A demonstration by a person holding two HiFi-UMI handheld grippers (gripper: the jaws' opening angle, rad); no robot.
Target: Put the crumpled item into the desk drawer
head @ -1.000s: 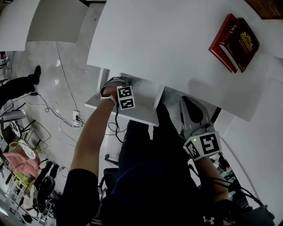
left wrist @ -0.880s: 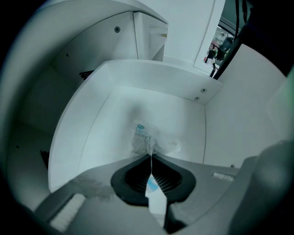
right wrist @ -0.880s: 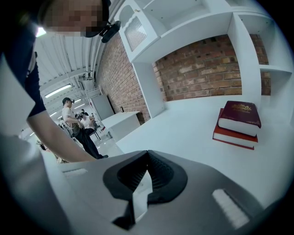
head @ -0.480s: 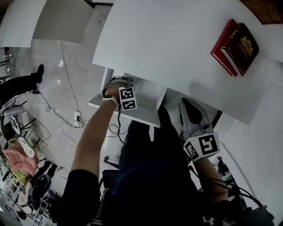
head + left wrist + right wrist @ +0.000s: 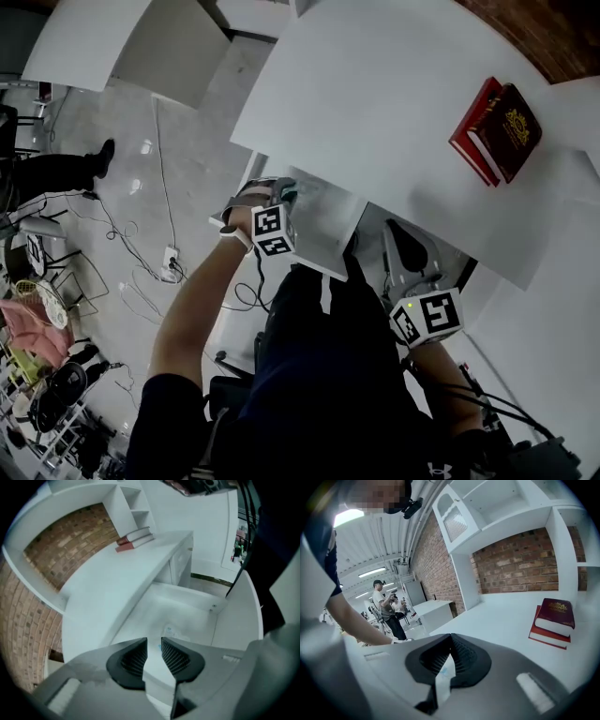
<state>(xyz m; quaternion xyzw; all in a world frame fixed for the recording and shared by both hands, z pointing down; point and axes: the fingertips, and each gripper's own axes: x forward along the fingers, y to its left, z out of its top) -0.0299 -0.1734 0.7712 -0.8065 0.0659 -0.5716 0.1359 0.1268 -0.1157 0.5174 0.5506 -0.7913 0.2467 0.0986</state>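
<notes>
The white desk drawer (image 5: 323,234) stands pulled out under the desk top. A crumpled white item with blue print (image 5: 171,631) lies on the drawer floor (image 5: 187,609), just beyond my left gripper (image 5: 153,651). That gripper's jaws stand apart with nothing between them. In the head view the left gripper (image 5: 279,190) hangs over the drawer's left end. My right gripper (image 5: 401,246) is lower right, below the desk's front edge. In its own view the right gripper (image 5: 450,641) is shut, with a white scrap with blue print (image 5: 443,674) between its pads.
Two red books (image 5: 497,127) lie stacked at the desk's far right, also seen as books (image 5: 551,620). White shelves and a brick wall (image 5: 70,536) rise behind the desk. Cables (image 5: 169,253) trail on the floor at left. People stand at another desk (image 5: 431,609).
The head view has swung, so desk and drawer now sit further right and higher. The left gripper has stayed over the drawer. The right gripper has hardly moved.
</notes>
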